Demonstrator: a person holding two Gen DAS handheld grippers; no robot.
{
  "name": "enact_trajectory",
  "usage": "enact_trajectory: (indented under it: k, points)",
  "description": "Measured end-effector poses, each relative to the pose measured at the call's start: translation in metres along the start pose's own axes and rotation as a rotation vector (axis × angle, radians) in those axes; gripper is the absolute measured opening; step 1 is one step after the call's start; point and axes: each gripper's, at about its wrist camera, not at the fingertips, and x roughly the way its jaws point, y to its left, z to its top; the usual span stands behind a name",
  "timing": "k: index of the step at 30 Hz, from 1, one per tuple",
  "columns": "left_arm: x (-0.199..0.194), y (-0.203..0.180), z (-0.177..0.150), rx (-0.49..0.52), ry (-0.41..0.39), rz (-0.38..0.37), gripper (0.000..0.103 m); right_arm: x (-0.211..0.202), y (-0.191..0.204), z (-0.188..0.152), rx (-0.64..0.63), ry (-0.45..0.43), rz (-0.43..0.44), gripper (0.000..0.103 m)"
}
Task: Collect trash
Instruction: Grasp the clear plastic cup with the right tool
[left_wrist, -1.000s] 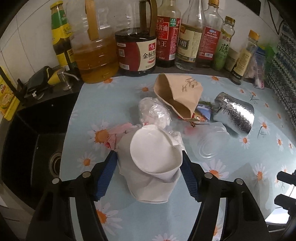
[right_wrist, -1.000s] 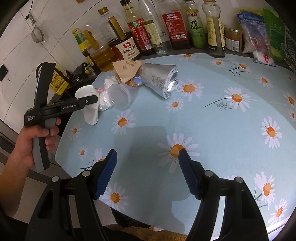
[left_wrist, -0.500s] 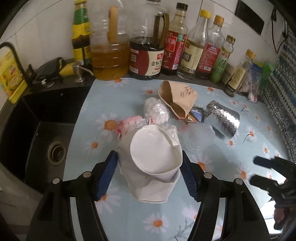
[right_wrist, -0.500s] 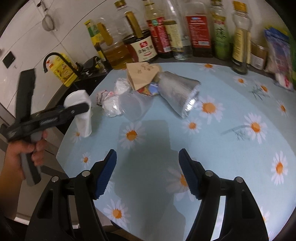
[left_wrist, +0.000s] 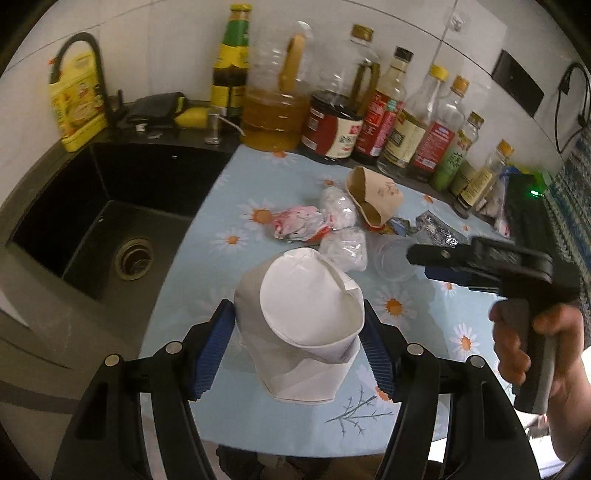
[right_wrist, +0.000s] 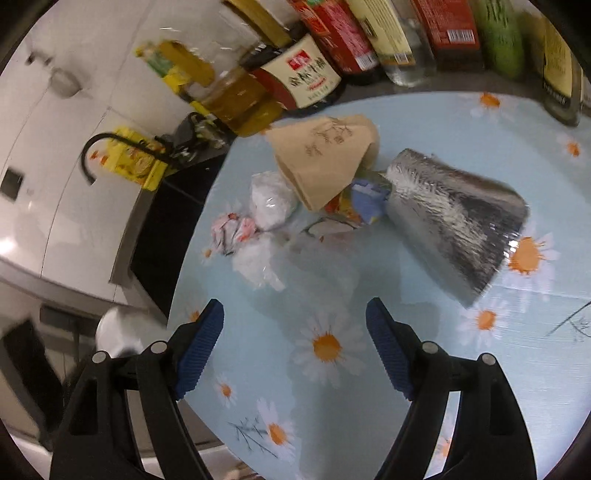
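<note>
Blur smeared the bottles along the table's far edge in the right wrist view, and a clear plastic cup was barely legible among the litter. The left gripper was clamped on a white paper cup, both blue pads pressed to its crumpled sides, held above the table's near edge beside the sink. The right gripper stood wide apart and empty above the table, aimed at the brown paper bag and the foil pouch. The right hand wrapped its handle.
</note>
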Motion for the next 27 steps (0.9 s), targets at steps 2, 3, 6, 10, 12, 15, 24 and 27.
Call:
enact_trajectory:
  k: [2, 3, 6, 10, 12, 15, 24, 27]
  points:
    - [-0.004, 0.006, -0.003, -0.024, -0.001, 0.004, 0.065, 0.007, -0.001, 0.006, 0.031, 0.011, -0.018, 0.079]
    - [-0.005, 0.008, -0.004, -0.035, -0.001, 0.007, 0.065, 0.012, -0.002, 0.011, 0.055, 0.021, -0.013, 0.079]
    - [-0.009, 0.014, -0.009, -0.062, 0.000, 0.012, 0.065, 0.021, -0.005, 0.020, 0.106, 0.038, -0.003, 0.079]
    - [-0.014, 0.020, -0.015, -0.088, -0.005, 0.014, 0.065, 0.030, -0.011, 0.028, 0.162, 0.067, 0.033, 0.079]
    - [-0.018, 0.023, -0.017, -0.100, -0.018, 0.010, 0.065, 0.034, -0.015, 0.031, 0.197, 0.078, 0.038, 0.079]
    - [-0.021, 0.026, -0.018, -0.099, -0.023, 0.012, 0.065, 0.035, -0.018, 0.032, 0.226, 0.075, 0.042, 0.069]
    - [-0.026, 0.034, -0.020, -0.103, -0.034, -0.015, 0.065, 0.027, -0.015, 0.012, 0.262, 0.066, 0.060, 0.059]
    - [-0.028, 0.035, -0.019, -0.087, -0.033, -0.038, 0.065, 0.015, -0.012, -0.002, 0.266, 0.054, 0.061, 0.059]
